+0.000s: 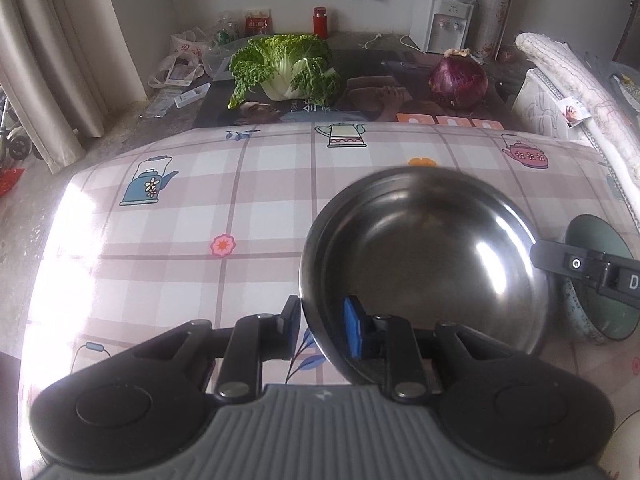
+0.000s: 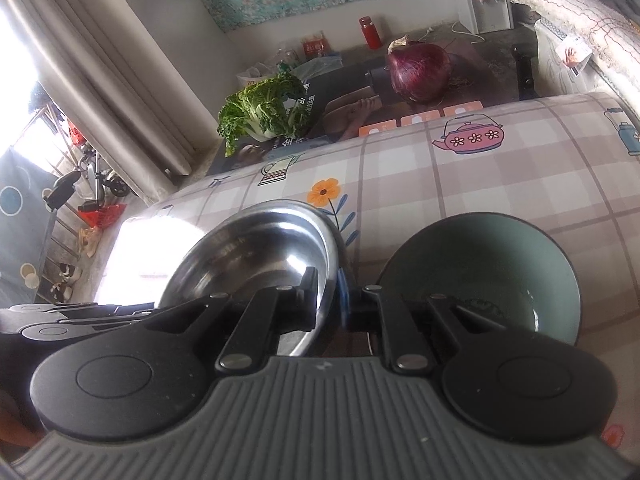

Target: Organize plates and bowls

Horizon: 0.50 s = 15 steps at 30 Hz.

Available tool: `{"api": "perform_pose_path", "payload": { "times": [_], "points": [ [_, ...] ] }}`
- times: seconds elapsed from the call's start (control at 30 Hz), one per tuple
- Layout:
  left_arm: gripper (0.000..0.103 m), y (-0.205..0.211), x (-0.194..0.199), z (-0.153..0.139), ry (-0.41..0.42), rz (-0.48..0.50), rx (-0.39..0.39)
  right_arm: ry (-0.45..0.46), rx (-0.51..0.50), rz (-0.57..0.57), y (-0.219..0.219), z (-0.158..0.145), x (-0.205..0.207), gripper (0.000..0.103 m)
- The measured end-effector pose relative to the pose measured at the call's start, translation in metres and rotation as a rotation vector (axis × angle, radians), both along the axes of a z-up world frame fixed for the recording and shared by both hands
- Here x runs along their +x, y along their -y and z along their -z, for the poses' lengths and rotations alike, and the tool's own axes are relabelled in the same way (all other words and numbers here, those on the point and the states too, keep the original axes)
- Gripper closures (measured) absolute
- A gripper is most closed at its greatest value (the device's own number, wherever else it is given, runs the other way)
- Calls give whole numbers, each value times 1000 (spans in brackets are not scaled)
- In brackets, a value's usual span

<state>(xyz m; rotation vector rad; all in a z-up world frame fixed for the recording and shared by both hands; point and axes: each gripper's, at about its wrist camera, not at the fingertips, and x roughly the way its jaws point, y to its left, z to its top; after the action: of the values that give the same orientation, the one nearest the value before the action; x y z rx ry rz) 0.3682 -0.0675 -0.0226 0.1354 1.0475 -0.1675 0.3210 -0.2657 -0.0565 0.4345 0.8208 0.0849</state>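
Note:
A steel bowl sits low over the checked tablecloth, held from two sides. My left gripper is shut on its near-left rim, with the blue pad inside and the black finger outside. My right gripper is shut on the opposite rim, one finger inside the bowl; its fingertip also shows in the left wrist view. A green bowl stands upright on the cloth just right of the steel bowl. Whether the steel bowl touches the table is hidden.
Beyond the table's far edge lie a leafy cabbage and a large purple onion on a dark poster. A red bottle, bags and a water dispenser stand by the wall. A rolled quilt lies at the right, curtains at the left.

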Motion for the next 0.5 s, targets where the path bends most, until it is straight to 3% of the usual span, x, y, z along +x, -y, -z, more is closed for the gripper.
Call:
{"api": "perform_pose_path", "payload": {
  "times": [0.23,0.37,0.5],
  "points": [
    [73,-1,-7,-5,22,13,-10,-9,10,-2,2,4,3,83],
    [58,-2,-18,-15,69,26,-7,18,17,2,3,-1,-2,66],
    [44,-3,-30,-29,104,43,-26,47,9,7,1,-11,-9,58]
  ]
}}
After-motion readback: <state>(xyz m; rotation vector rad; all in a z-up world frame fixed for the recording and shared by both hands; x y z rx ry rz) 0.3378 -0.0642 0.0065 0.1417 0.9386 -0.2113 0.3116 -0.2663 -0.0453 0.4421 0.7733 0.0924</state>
